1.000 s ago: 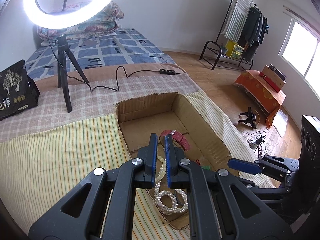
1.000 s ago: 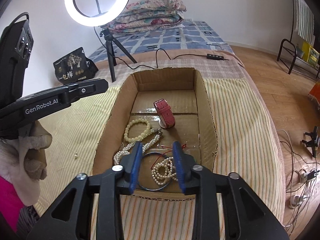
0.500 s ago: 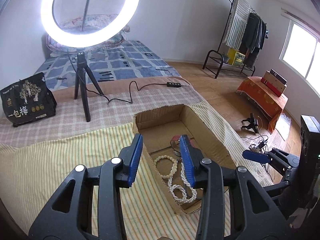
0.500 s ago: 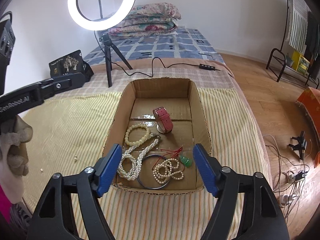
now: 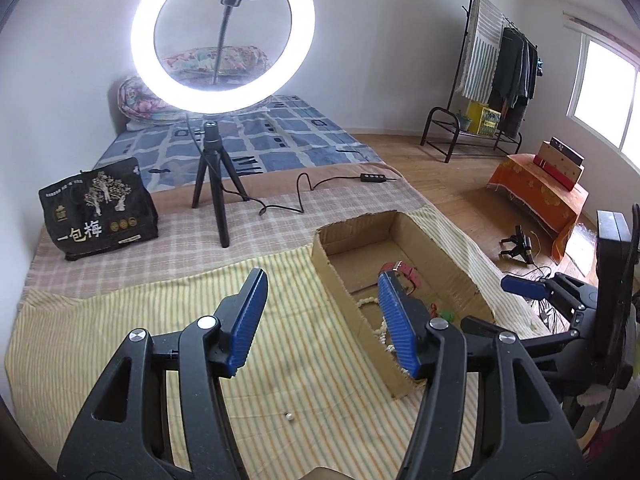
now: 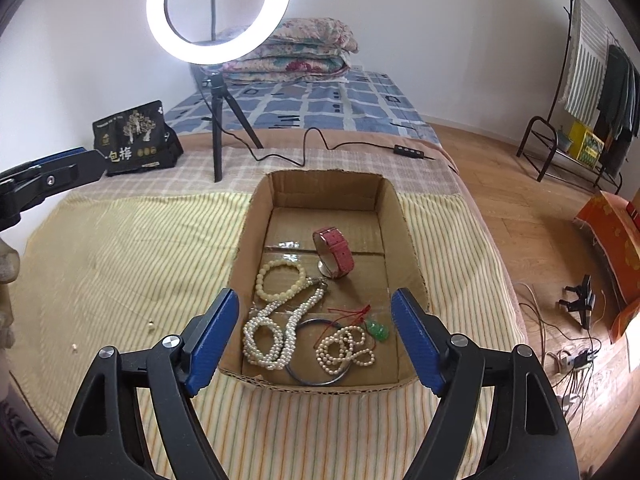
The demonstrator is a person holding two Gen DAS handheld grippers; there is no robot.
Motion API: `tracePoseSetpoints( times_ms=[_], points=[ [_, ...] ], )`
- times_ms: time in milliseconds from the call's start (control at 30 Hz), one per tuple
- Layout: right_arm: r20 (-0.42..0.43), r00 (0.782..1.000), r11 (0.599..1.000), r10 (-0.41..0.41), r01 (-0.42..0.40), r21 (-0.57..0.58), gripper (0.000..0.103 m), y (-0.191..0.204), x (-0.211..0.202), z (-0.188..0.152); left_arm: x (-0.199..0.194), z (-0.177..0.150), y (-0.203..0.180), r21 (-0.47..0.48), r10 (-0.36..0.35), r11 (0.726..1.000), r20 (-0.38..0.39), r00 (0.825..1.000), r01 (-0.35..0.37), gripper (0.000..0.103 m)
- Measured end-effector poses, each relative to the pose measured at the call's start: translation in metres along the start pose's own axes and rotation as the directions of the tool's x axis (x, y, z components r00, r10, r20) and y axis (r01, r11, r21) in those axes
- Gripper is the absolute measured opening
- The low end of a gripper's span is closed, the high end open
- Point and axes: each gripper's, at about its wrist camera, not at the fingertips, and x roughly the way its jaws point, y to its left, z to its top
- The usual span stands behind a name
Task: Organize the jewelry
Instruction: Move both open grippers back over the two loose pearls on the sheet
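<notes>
Jewelry in the box [image 6: 406, 236], both grippers wide apart and empty

Left gripper [image 5: 320, 320] and right gripper [image 6: 316, 338] hold nothing; the pearl necklace [image 6: 268, 336] looks limp, light and slippery, best pinched across bunched strands; the pink watch [image 6: 334, 250] is stiffer, so grip its strap

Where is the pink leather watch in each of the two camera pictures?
Left wrist view: pink leather watch sits right of centre inside the brown cardboard box, partly behind a blue finger.
Right wrist view: the watch stands mid-box, centre frame.
Shared landmark: the glowing white ring light behind the box.
</notes>
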Motion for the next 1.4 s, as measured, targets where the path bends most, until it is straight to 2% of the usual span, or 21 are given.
tracePoseSetpoints(
  times_ms=[333,700,933,1067,1300,1367,1400],
  points=[
    [0.04,0.999,0.999,0.016,-0.014,-0.052,0.078,0.03,0.001,0.005,-0.028,-0.018,0.025,0.023,0.046,0.999,0.003,0.999,-0.046,0.059],
    [0.074,0.992,0.988,0.099,-0.089,-0.125,0.078,0.068,0.006,0.014,-0.049,-0.038,0.061,0.025,0.09,0.996,0.002,0.996,-0.09,0.059],
    [0.042,0.988,0.977,0.15,-0.142,-0.16,0.078,0.095,0.018,0.019,-0.059,-0.053,0.09,0.003,0.109,0.994,-0.022,0.994,-0.109,0.059],
    [-0.001,0.979,0.971,0.201,-0.2,-0.135,0.078,0.103,0.027,0.02,-0.062,-0.063,0.109,-0.029,0.108,0.994,-0.043,0.993,-0.11,0.059],
    [-0.105,0.95,0.949,0.296,-0.305,-0.084,0.078,0.116,0.051,0.015,-0.064,-0.088,0.143,-0.105,0.072,0.991,-0.111,0.991,-0.084,0.059],
    [-0.121,0.942,0.943,0.312,-0.323,-0.086,0.073,0.119,0.054,0.011,-0.064,-0.097,0.148,-0.123,0.051,0.99,-0.126,0.991,-0.067,0.059],
    [-0.129,0.938,0.938,0.321,-0.334,-0.091,0.068,0.121,0.055,0.009,-0.065,-0.103,0.151,-0.129,0.037,0.99,-0.137,0.99,-0.055,0.059]
  ],
)
